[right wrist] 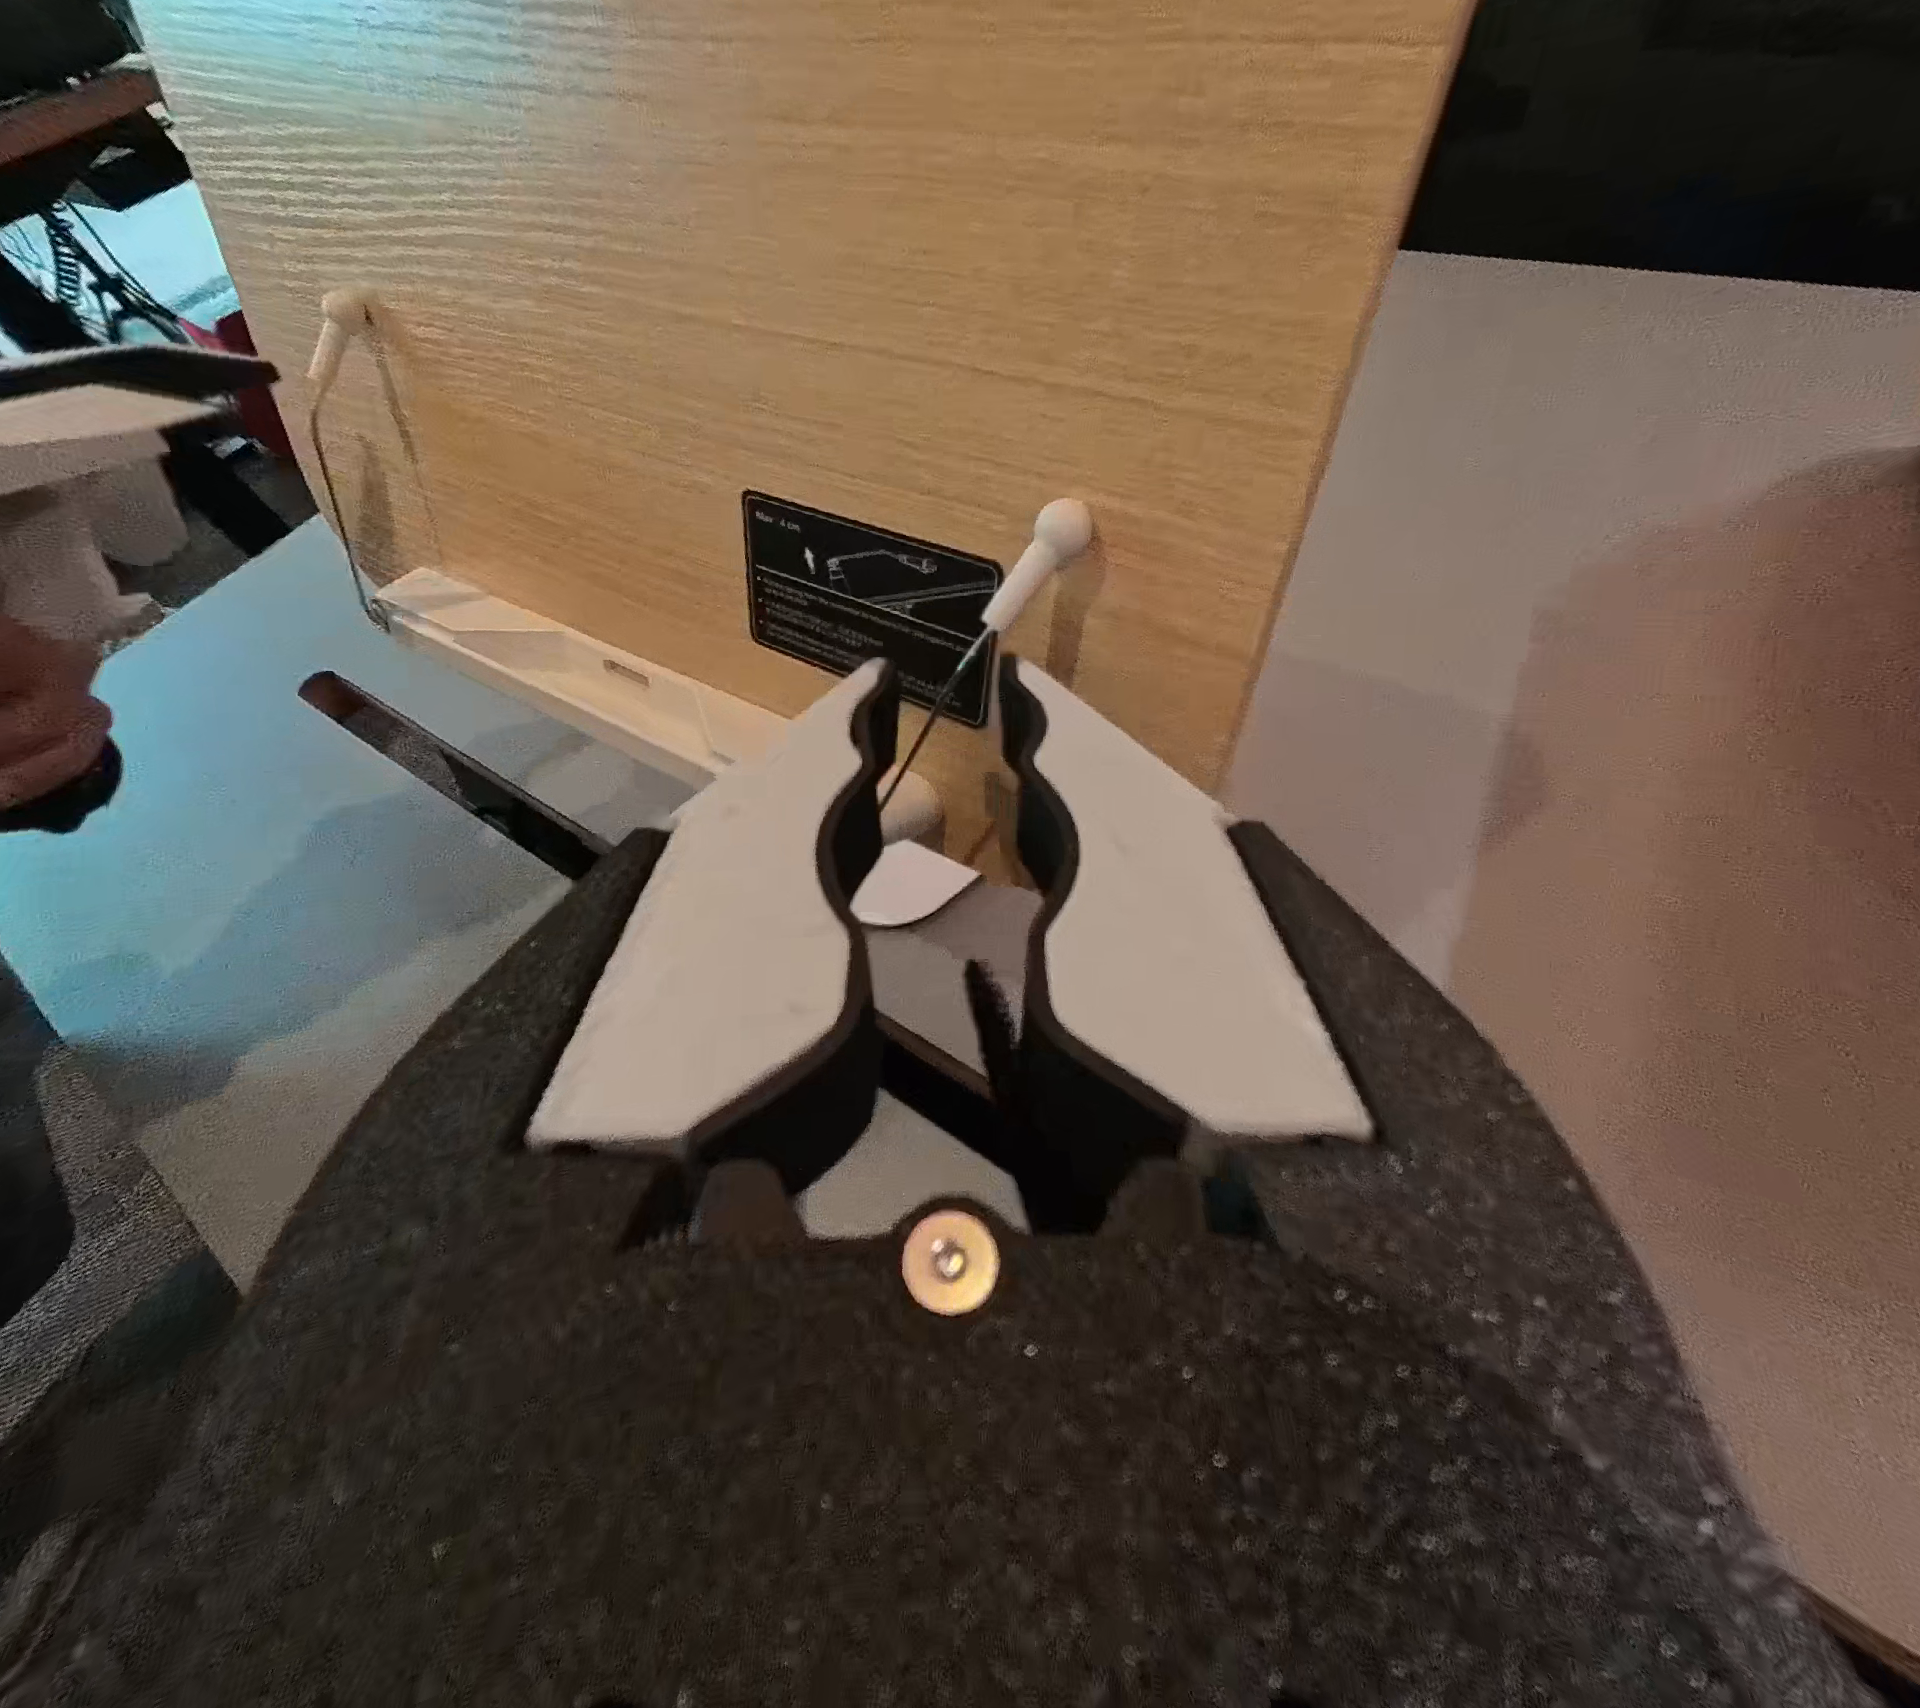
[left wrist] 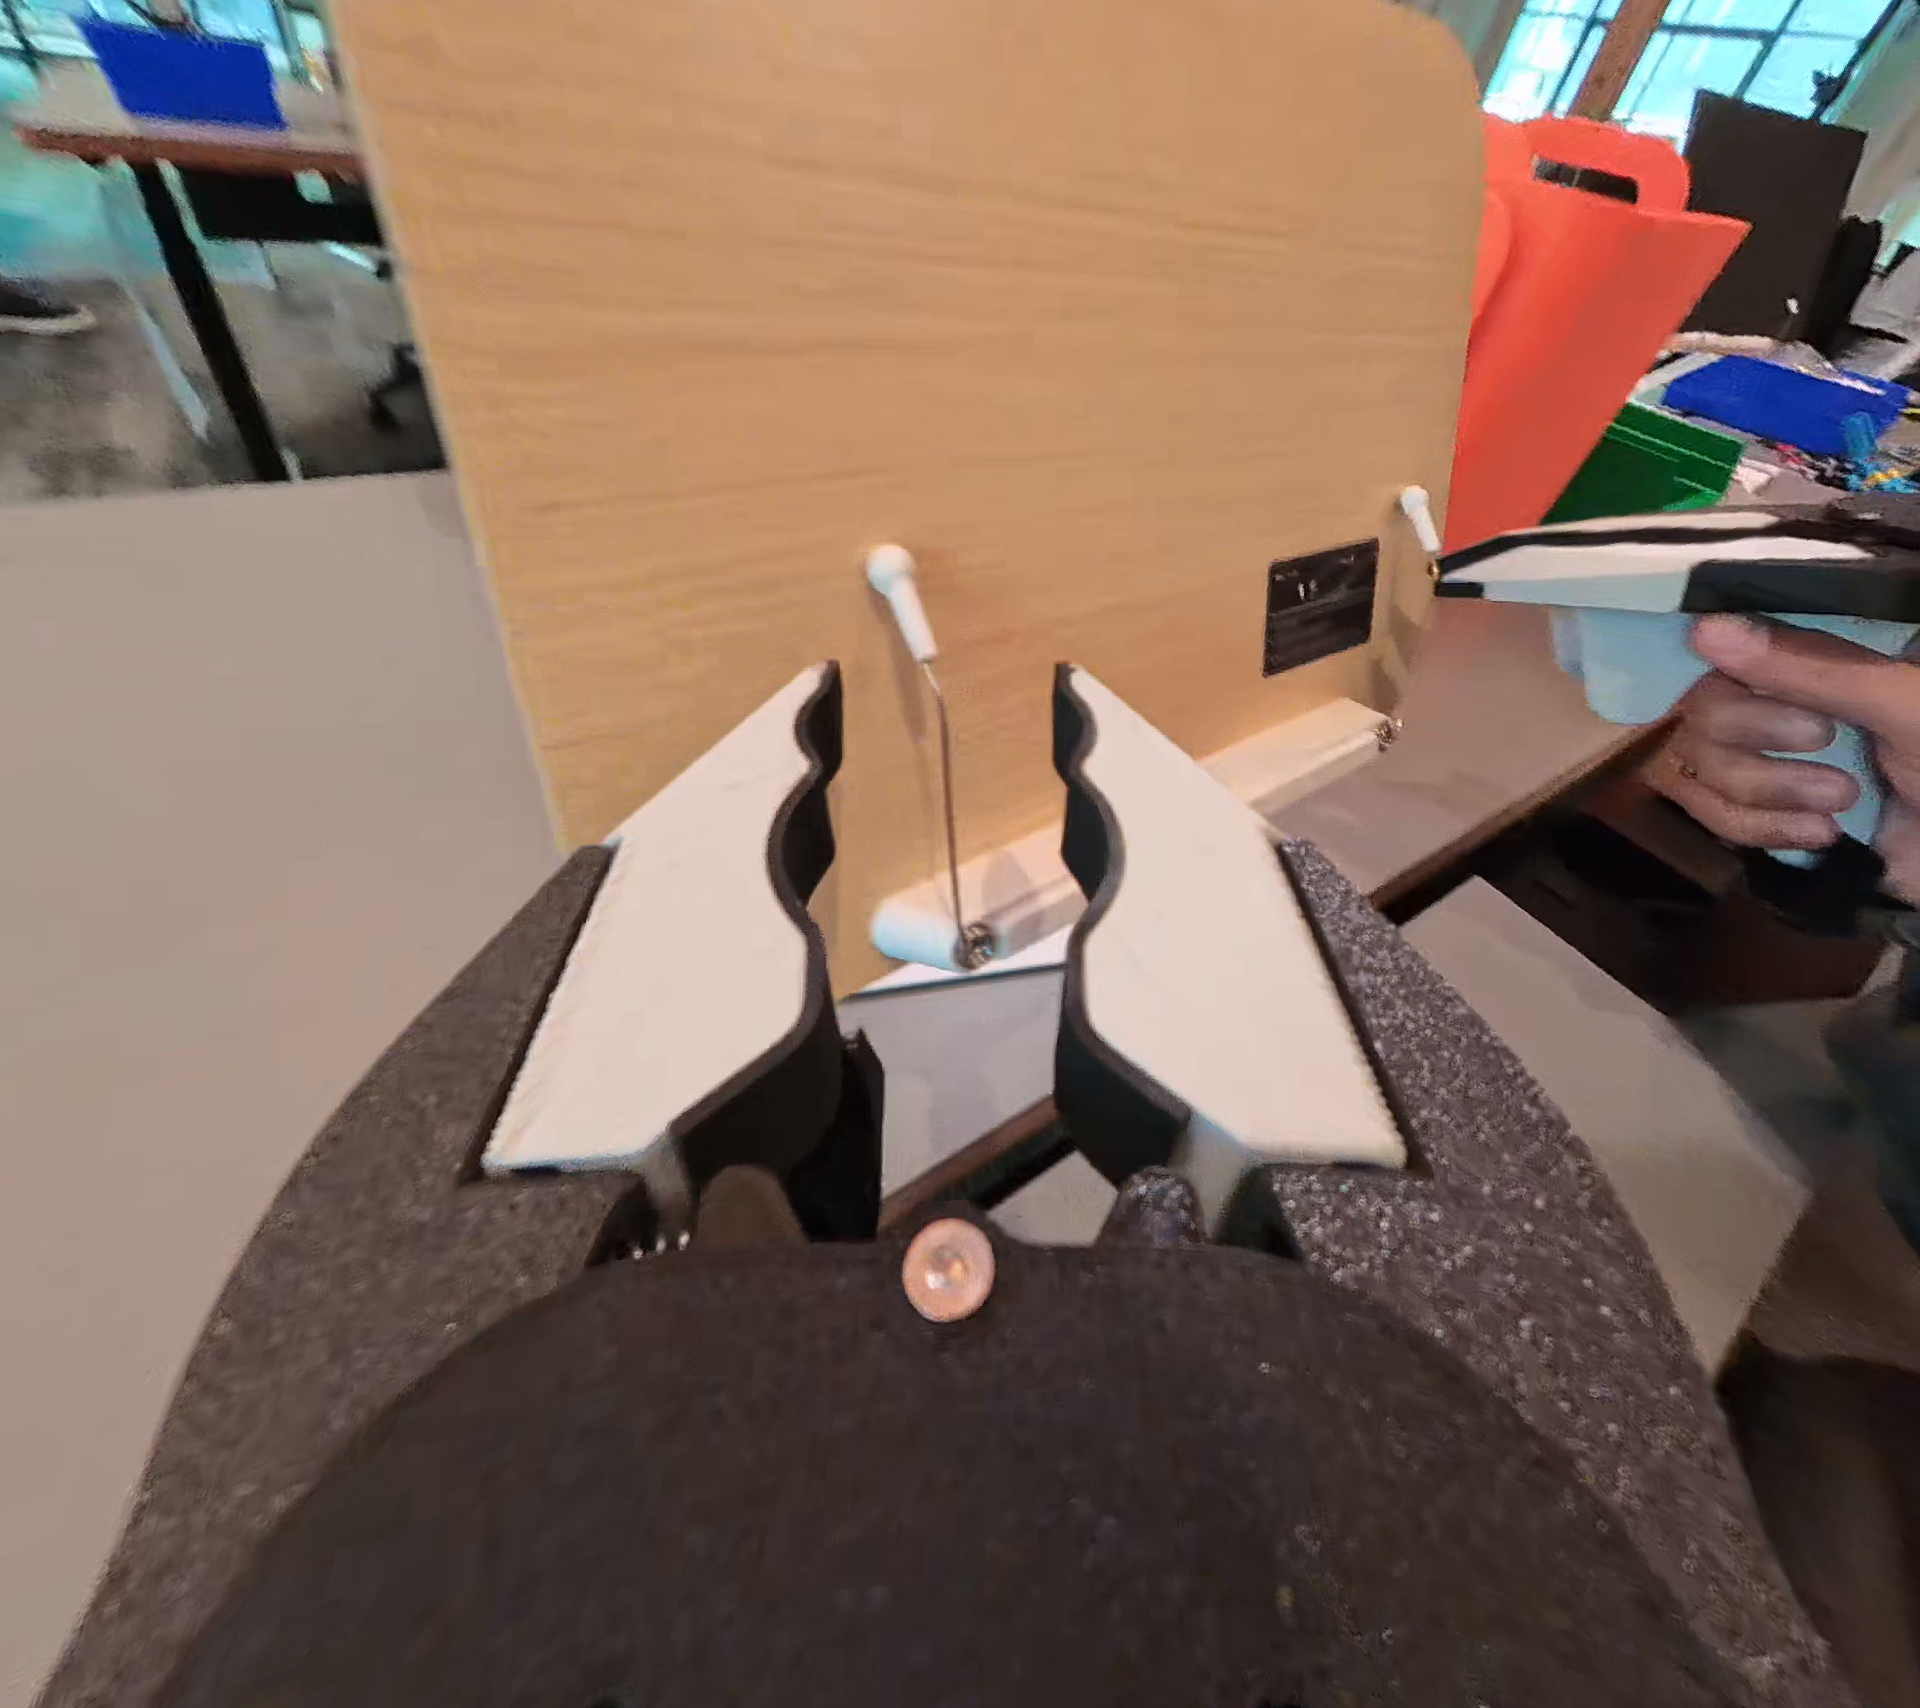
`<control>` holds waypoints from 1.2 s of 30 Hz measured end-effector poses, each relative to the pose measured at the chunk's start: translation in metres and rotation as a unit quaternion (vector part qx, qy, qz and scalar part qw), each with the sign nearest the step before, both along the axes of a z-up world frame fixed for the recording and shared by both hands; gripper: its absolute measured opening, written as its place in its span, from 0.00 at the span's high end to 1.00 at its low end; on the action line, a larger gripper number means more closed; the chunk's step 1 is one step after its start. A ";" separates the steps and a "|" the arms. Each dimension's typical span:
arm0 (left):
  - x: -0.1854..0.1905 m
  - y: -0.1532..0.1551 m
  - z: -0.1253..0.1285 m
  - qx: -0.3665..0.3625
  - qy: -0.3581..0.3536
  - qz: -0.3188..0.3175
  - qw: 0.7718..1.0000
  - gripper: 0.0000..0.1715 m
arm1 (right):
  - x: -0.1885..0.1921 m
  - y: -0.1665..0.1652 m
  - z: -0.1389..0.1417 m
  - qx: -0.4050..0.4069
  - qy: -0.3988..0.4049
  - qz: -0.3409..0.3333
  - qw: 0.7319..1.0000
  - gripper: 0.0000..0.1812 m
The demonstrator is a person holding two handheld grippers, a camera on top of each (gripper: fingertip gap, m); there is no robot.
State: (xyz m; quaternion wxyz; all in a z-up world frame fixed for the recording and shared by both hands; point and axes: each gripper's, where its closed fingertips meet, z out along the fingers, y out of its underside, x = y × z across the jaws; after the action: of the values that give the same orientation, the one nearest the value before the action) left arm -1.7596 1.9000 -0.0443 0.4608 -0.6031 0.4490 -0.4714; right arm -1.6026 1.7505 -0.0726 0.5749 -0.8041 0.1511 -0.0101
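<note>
Left wrist view: left gripper (left wrist: 945, 682) with jaws wide apart, holding nothing, aimed at the foot of an upright wooden board (left wrist: 883, 256) standing on a pale table (left wrist: 208, 827). Between the fingertips, and beyond them, a thin wire arm (left wrist: 945, 806) rising from a white ledge (left wrist: 1288, 739) along the board's bottom edge to a white knob (left wrist: 894, 578) resting against the wood. Fingers not touching the wire. At the board's far corner, a second white knob (left wrist: 1418, 515), with the right gripper (left wrist: 1455, 572) coming in from the side, its tip just at that knob, held by a hand (left wrist: 1787, 744). Jaw gap of that gripper hard to judge from this side-on angle. Near that corner, a black label (left wrist: 1320, 604) on the board. Seen only here: an orange bag (left wrist: 1579, 308) behind the board, blue and green bins (left wrist: 1704, 432) on a far bench, and a blue box (left wrist: 182, 69) on a distant desk. Right wrist view: right gripper (right wrist: 940, 676) with jaws narrowed but not closed, tips on either side of the thin wire (right wrist: 956, 682) below the knob (right wrist: 1060, 528); contact with the wire not clear. Black label (right wrist: 862, 588) just beside that knob, far plainer here than in the other view. Board (right wrist: 831, 152) filling the upper frame, ledge (right wrist: 540, 650) running along its foot. Seen only here: dark glossy surface (right wrist: 260, 806) before the ledge and a pale panel (right wrist: 1621, 619) on the other side of the board. At the frame's edge, the left gripper (right wrist: 135, 396), blurred, near the other knob (right wrist: 338, 318) and its wire loop.
</note>
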 end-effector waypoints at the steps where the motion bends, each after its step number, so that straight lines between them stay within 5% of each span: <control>1: 0.003 -0.001 -0.007 -0.006 0.014 0.002 1.000 0.77 | 0.002 0.000 -0.003 -0.008 -0.001 -0.008 1.000 0.87; 4: 0.010 -0.004 -0.029 -0.007 0.061 0.001 0.998 0.78 | 0.002 0.002 -0.005 -0.010 -0.006 -0.016 1.000 0.88; 8: 0.013 -0.002 -0.036 0.007 0.069 0.005 0.998 1.00 | 0.004 0.006 -0.003 0.011 -0.012 -0.022 1.000 0.97; 15: 0.009 0.002 -0.036 -0.038 0.048 -0.002 0.998 1.00 | 0.010 -0.012 -0.015 0.081 0.115 -0.036 0.989 0.98; 24: 0.003 0.005 -0.038 -0.070 0.024 -0.018 0.997 1.00 | 0.006 -0.028 -0.064 0.173 0.401 -0.027 0.899 0.98; 32: -0.002 0.008 -0.040 -0.073 0.022 -0.021 0.997 0.99 | 0.004 -0.027 -0.068 0.189 0.433 -0.022 0.881 0.98; 36: -0.015 0.011 -0.049 -0.188 -0.024 -0.013 0.982 0.98 | 0.000 -0.026 -0.076 0.204 0.443 -0.035 0.873 0.97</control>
State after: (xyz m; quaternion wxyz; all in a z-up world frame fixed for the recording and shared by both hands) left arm -1.7751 1.9113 -0.0937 0.3438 -0.6616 0.3490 -0.5677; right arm -1.6031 1.7244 -0.1483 0.5983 -0.5837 0.4162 0.3579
